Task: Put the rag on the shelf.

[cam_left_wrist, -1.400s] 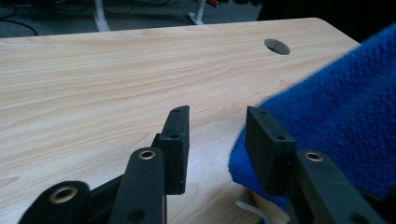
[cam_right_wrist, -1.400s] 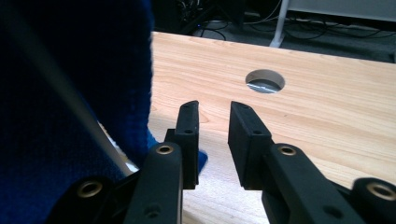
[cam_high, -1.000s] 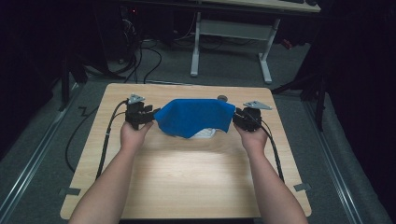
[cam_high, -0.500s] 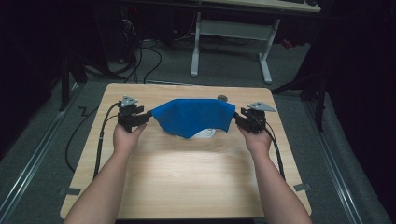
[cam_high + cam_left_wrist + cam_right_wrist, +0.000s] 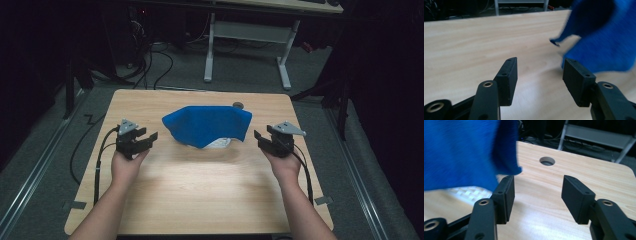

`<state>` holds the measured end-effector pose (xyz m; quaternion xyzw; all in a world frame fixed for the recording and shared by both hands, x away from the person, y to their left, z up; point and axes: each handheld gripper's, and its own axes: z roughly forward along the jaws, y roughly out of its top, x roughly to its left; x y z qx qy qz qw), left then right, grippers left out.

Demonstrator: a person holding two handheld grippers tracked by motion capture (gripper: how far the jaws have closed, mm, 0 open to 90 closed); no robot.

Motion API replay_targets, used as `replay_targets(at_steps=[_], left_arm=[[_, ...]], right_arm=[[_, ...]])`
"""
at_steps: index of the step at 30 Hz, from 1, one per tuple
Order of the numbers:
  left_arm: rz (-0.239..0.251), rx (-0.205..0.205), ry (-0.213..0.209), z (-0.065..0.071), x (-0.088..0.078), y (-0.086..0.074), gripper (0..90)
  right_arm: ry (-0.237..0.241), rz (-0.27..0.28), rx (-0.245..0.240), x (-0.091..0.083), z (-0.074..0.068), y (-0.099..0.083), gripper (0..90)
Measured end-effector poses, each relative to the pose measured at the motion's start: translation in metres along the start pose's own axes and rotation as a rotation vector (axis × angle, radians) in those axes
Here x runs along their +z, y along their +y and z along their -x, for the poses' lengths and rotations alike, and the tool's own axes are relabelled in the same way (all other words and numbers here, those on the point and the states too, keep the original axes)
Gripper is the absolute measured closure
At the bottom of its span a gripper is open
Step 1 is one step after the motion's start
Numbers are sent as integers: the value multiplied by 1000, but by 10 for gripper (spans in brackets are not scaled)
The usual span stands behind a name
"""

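A person's two forearms enter over the near edge of the wooden table [image 5: 200, 200]. The left hand [image 5: 125, 167] holds the left gripper [image 5: 149, 139] toward the table's left edge; the right hand [image 5: 286, 165] holds the right gripper [image 5: 260, 140] toward the right edge. Both grippers sit about midway between the near and far edges, well apart from each other. Each has its jaws spread wide with nothing between them — the left gripper view [image 5: 539, 75] and the right gripper view [image 5: 537, 195] show bare wood in the gap.

Between the grippers, nearer the far edge, lies a blue cloth [image 5: 207, 125], draped and bunched, apart from both grippers. A white textured item [image 5: 220, 143] protrudes from under its near edge; its identity cannot be determined.

Beyond the cloth, close to the far edge, a round grommet hole [image 5: 238, 105] is set in the tabletop.
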<state>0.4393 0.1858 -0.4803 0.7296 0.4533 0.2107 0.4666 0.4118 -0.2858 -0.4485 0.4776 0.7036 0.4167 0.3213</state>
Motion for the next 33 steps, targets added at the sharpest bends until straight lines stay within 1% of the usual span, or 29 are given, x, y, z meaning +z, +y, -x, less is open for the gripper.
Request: replay_targets(at_steps=[1,2,3,4,5,6,7,9,10,12,13,14,15,16,17,18,19,20,21,22,23,24,25,26,27,29,30,32,33], left_arm=[[-2,3,0,3,-5,-5,459],[2,5,-2,5,-9,-9,453],[8,3,-7,8,-14,-14,452],[-3,-1,-14,12,-19,-20,450],[-7,4,-16,15,-24,-24,450],[-7,4,-16,15,-24,-24,449],[-7,1,-32,24,-32,-33,446],[-12,-5,-61,35,-39,-42,444],[-28,4,-74,42,-42,-46,440],[-61,40,-88,57,-46,-53,423],[-75,39,-107,66,-48,-57,415],[-75,39,-107,66,-48,-57,409],[-85,34,-131,74,-51,-61,399],[-80,31,-144,81,-55,-67,399],[-75,26,-157,95,-61,-81,411],[-109,26,-176,100,-60,-84,426],[-109,26,-176,100,-60,-84,416],[-145,85,-203,111,-55,-87,413],[-160,125,-195,114,-53,-89,414],[-160,125,-195,114,-53,-89,414],[-180,159,-184,117,-47,-89,413],[-180,159,-184,117,-47,-89,412],[-181,139,-196,117,-43,-88,411],[-181,139,-196,117,-43,-88,411],[-185,130,-202,116,-41,-88,408],[-187,136,-199,116,-40,-88,405],[-196,146,-196,116,-40,-89,403],[-201,131,-193,112,-41,-90,402],[-201,131,-193,112,-41,-90,401]], right_arm=[[5,23,-10,-5,-3,-3,438],[12,30,-22,-10,-6,-6,426],[14,29,-36,-13,-9,-8,413],[22,10,-54,-17,-12,-10,395],[34,14,-69,-23,-17,-14,388],[34,14,-69,-23,-17,-14,388],[39,23,-83,-33,-27,-21,368],[35,23,-113,-41,-36,-26,353],[41,23,-124,-44,-42,-29,339],[53,8,-126,-52,-53,-36,321],[68,4,-122,-55,-58,-39,310],[68,4,-122,-55,-58,-39,310],[75,-9,-115,-58,-63,-43,307],[87,-15,-103,-61,-68,-47,300],[108,-31,-106,-66,-77,-59,283],[112,-34,-101,-69,-81,-68,286],[109,-33,-99,-72,-85,-81,316],[121,-48,-104,-74,-88,-93,344],[153,-90,-115,-72,-89,-98,314],[153,-90,-115,-72,-89,-98,314],[164,-102,-162,-67,-87,-99,309],[164,-102,-162,-67,-87,-99,309],[155,-113,-150,-62,-82,-97,299],[155,-113,-150,-62,-82,-97,299],[154,-117,-126,-58,-77,-96,299],[155,-117,-124,-57,-76,-97,298],[158,-119,-118,-57,-73,-99,299],[163,-124,-103,-57,-71,-100,299],[163,-124,-103,-57,-71,-100,299]])
